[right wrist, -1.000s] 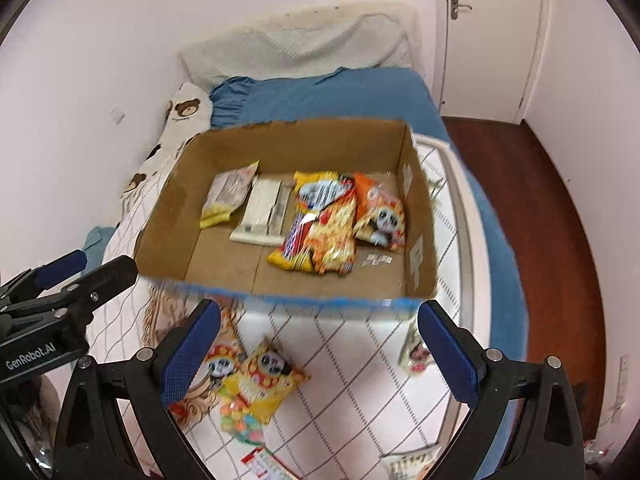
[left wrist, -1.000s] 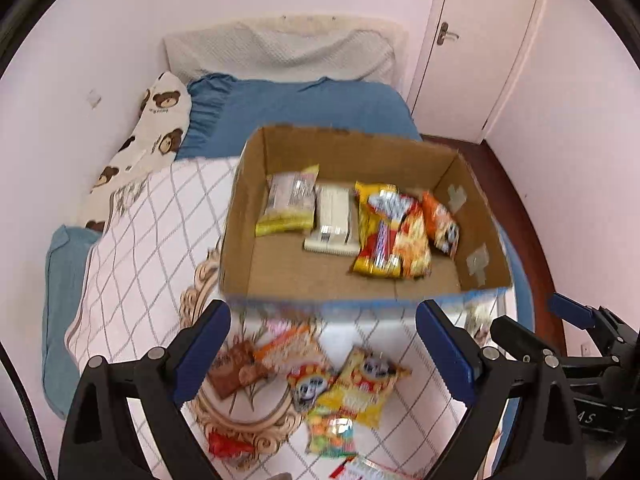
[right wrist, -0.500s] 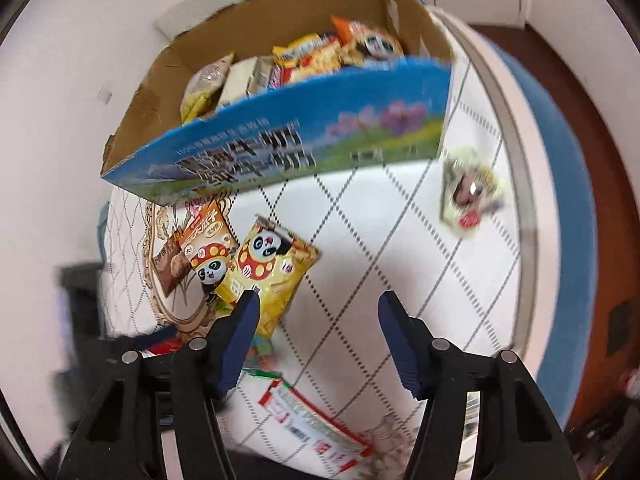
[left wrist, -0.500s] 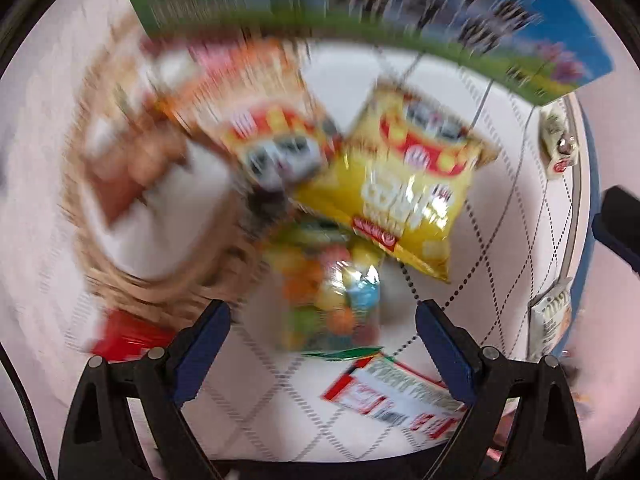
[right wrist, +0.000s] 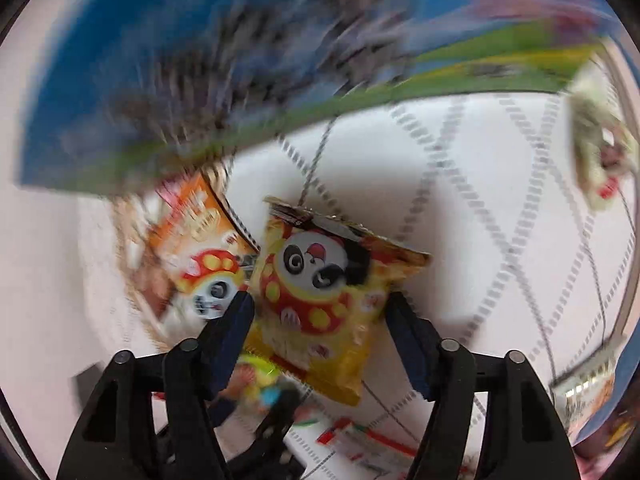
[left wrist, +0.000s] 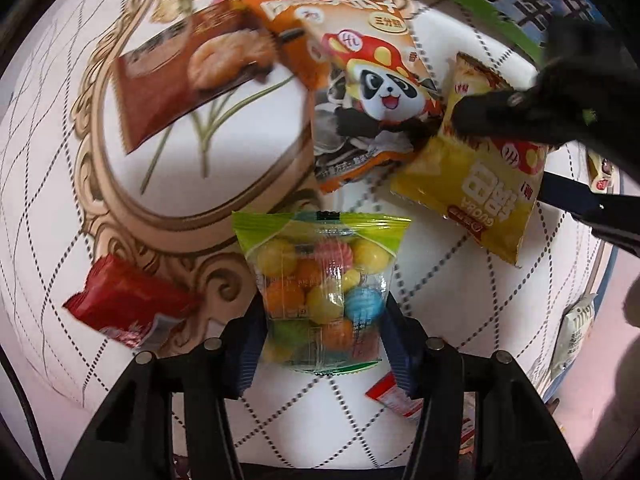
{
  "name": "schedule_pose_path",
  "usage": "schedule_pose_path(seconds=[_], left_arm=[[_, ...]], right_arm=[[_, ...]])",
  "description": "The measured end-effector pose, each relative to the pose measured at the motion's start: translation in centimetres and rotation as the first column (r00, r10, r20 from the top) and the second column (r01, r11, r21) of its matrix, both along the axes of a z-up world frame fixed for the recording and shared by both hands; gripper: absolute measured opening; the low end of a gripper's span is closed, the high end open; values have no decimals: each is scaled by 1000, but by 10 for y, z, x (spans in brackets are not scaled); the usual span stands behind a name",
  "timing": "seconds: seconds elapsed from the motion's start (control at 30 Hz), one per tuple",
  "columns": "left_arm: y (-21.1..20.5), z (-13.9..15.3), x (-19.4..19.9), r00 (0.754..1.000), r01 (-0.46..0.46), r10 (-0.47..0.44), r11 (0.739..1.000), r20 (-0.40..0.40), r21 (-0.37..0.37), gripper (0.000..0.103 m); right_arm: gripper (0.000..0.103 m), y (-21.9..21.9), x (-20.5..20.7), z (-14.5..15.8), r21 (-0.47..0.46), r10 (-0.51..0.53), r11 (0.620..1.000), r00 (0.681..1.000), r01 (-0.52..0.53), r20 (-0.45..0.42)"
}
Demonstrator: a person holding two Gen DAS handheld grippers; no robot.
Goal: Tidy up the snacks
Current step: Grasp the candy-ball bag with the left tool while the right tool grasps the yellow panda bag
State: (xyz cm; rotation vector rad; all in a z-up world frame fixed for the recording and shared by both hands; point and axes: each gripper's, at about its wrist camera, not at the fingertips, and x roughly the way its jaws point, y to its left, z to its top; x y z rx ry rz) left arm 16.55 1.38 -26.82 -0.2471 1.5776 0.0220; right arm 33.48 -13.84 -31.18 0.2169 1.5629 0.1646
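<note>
A clear candy bag point(left wrist: 320, 276) with a green top and coloured balls lies on the quilted bedspread point(left wrist: 440, 320). My left gripper point(left wrist: 322, 320) points down over it. Its jaws are closing and both pads touch the bag's sides. A yellow panda snack bag point(right wrist: 312, 276) lies flat between the fingers of my right gripper point(right wrist: 318, 310). Those jaws are opening and the pads stand at the bag's edges. In the left wrist view the right gripper's black fingers point(left wrist: 484, 112) straddle the same yellow bag point(left wrist: 476, 192).
An orange panda bag point(left wrist: 360, 80), a brown pastry packet point(left wrist: 180, 80) and a red packet point(left wrist: 120, 308) lie near the candy bag. The printed cardboard box point(right wrist: 200, 60) stands just behind. Small pale packets point(left wrist: 574, 332) lie by the bed's right edge.
Both grippers have dropped from above the open box to the bedspread. The left jaws have narrowed onto the candy bag. The right gripper now has the yellow bag between its fingers.
</note>
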Motion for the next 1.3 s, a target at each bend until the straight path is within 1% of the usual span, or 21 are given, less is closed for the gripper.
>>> schedule_pose_path(seconds=[0.07,0.1,0.17,0.23,0.3,0.37,0.4,0.43,0.47,0.5,0.53,0.57,0.63,0.7,0.8,0.87,0.97,1.03,1.07,1.17,1.3], left_arm=[[6,0,-2,1000,-16,16,1000,-1,-13,51],[10,-1,-3,1000,-25,25,999,0,-21,51],[19,-3,-5,999,-48,48,998,-2,-48,51],[24,-6,-6,998,-58,58,997,-5,-58,51],[26,-7,-8,998,-66,66,996,-8,-63,51],[34,-10,-13,997,-74,73,995,-13,-66,52],[38,-11,-11,997,-77,77,995,-15,-67,52],[39,-12,-10,997,-78,77,995,-18,-67,52],[40,-13,-11,997,-79,77,995,-24,-65,52],[42,-14,-9,997,-79,78,995,-27,-65,52],[43,-15,-8,996,-81,79,995,-31,-65,52],[44,-17,-8,996,-82,80,995,-33,-64,52],[46,-20,-8,996,-82,80,995,-35,-61,52],[45,-20,-4,996,-81,79,995,-36,-56,52],[33,-19,-6,996,-76,74,996,-39,-48,52],[29,-15,-1,997,-72,71,997,-40,-40,52],[15,-9,2,998,-55,55,998,-32,-18,51],[6,0,4,999,-37,37,999,-17,2,49],[1,4,3,1000,-27,28,1000,-7,12,48],[-6,16,2,1000,-18,18,1000,18,17,48],[-12,33,3,999,-3,3,1000,42,-3,48]], right_arm=[[70,9,-3,1,-39,66,997,997,-64,47],[65,10,-6,2,-53,104,994,993,-101,60],[62,13,-13,5,-94,218,973,974,-212,66],[61,9,-22,7,-143,326,938,944,-316,52],[61,2,-30,11,-184,399,905,916,-384,48],[62,-7,-37,15,-228,444,877,895,-422,49],[65,-10,-39,17,-224,447,877,893,-425,56],[67,-17,-40,19,-211,423,890,904,-403,59],[73,-23,-41,22,-193,390,908,919,-372,60],[75,-31,-42,25,-166,349,928,934,-334,72],[75,-41,-43,32,-122,294,952,951,-282,95],[75,-47,-45,37,-93,251,966,962,-242,111],[76,-54,-49,44,-58,188,982,973,-182,133],[76,-57,-49,46,-51,162,986,977,-157,135],[76,-42,-50,37,-87,178,982,975,-167,133],[76,-25,-50,27,-142,206,972,969,-187,135],[75,-8,-55,13,-241,283,940,948,-243,144],[65,-4,-59,8,-267,309,928,937,-259,162],[63,-3,-61,8,-277,316,924,934,-264,167],[57,-12,-64,15,-241,294,939,939,-247,180],[52,-37,-65,25,-109,205,976,964,-188,171]])
